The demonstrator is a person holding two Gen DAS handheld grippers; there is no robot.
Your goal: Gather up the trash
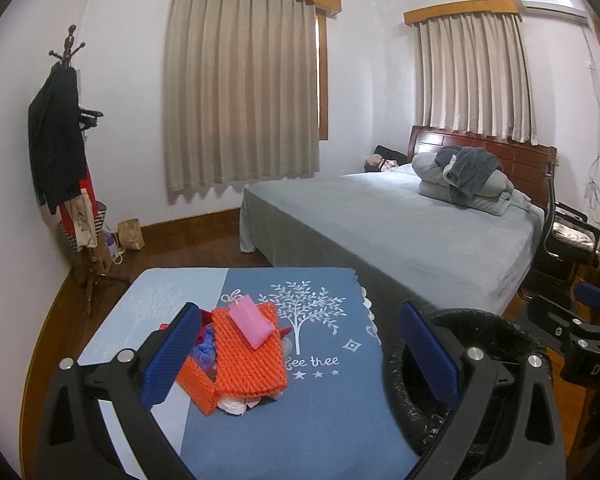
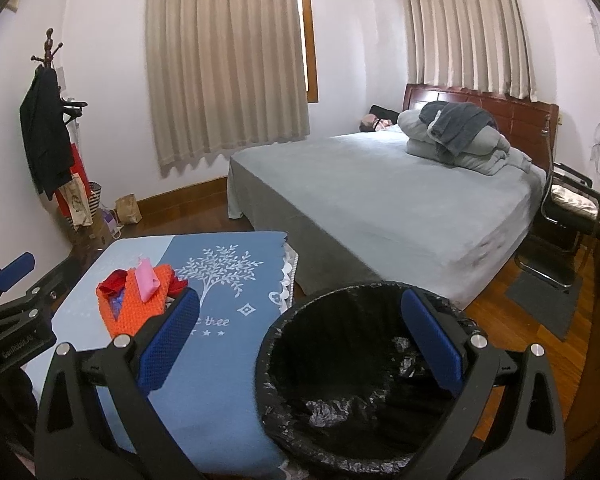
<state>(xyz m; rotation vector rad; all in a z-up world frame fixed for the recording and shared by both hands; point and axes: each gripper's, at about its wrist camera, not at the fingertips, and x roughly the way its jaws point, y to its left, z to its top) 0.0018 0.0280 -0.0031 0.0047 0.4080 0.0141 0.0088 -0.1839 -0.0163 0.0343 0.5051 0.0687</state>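
A pile of trash lies on a table with a blue cloth (image 1: 324,412): orange foam netting (image 1: 244,356), a pink packet (image 1: 250,322) on top, red, blue and white scraps underneath. The pile also shows in the right wrist view (image 2: 140,300). My left gripper (image 1: 300,360) is open and empty, just above the pile's near side. A bin with a black liner (image 2: 340,380) stands right of the table. My right gripper (image 2: 304,340) is open and empty, over the bin's rim. The bin also shows in the left wrist view (image 1: 496,332).
A bed with a grey cover (image 1: 400,224) and folded bedding stands behind the table. A coat rack (image 1: 60,152) with clothes and bags is at the left wall. A black chair (image 2: 568,216) is at the right, on a wooden floor.
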